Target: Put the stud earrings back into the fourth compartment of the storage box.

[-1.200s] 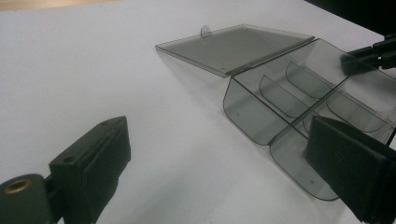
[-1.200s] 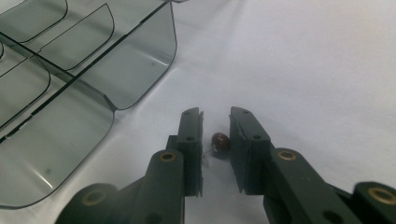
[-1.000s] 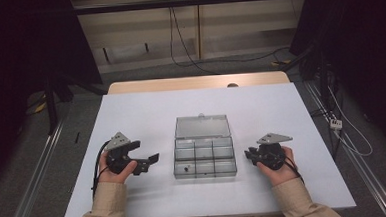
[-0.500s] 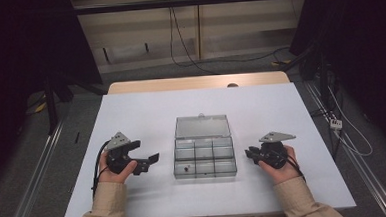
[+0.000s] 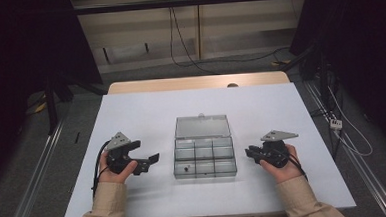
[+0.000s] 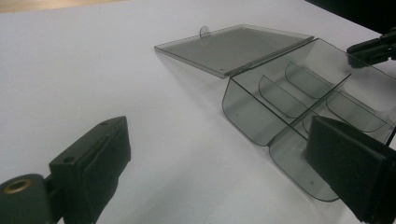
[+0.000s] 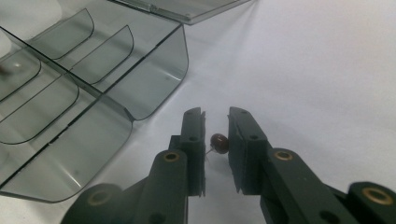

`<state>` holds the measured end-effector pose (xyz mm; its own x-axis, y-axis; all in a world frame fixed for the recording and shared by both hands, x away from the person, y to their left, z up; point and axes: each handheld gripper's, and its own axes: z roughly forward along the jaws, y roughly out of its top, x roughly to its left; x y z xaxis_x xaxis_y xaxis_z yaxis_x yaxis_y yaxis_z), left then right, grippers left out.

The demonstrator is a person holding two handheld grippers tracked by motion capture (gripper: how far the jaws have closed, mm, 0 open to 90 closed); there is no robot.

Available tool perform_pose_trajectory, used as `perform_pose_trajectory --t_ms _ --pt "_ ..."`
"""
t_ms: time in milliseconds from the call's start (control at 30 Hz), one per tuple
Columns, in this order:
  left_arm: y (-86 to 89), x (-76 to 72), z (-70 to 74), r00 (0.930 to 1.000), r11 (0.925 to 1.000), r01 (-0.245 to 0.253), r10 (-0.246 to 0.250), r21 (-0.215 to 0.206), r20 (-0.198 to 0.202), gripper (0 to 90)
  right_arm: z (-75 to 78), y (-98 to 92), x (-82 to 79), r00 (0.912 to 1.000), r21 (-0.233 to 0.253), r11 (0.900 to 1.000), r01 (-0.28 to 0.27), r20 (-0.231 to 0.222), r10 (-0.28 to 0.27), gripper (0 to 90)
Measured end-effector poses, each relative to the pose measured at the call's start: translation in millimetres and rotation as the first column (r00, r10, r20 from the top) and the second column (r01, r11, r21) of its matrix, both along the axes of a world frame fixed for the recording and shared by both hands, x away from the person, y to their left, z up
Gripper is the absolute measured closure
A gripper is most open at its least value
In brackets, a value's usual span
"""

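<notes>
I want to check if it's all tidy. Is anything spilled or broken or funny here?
Nothing looks spilled or broken. The clear box sits straight on the white table with its lid lying open flat behind it. One odd bit: a tiny brown bead-like part sits between the right gripper's fingers, outside the box.

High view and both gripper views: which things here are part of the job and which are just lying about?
In the job:
- clear compartment box, lid open and lying flat
- small brown bead-like part between the right gripper jaws, which stand slightly apart
- small item already in a near compartment
- left gripper, open beside the box

Lying about:
- cables on the floor beyond the table
</notes>
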<state>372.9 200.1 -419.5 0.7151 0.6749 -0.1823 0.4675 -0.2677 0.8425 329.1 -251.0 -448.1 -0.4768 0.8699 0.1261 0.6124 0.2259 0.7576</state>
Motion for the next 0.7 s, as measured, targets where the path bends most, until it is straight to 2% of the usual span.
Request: perform_pose_trajectory --t_ms 700 --pt "-0.6 1.2 -1.5 0.9999 1.0000 0.009 -0.009 -0.002 -0.004 6.7 17.4 3.9 0.8 0.9985 0.021 0.999 -0.050 0.025 0.049 76.8"
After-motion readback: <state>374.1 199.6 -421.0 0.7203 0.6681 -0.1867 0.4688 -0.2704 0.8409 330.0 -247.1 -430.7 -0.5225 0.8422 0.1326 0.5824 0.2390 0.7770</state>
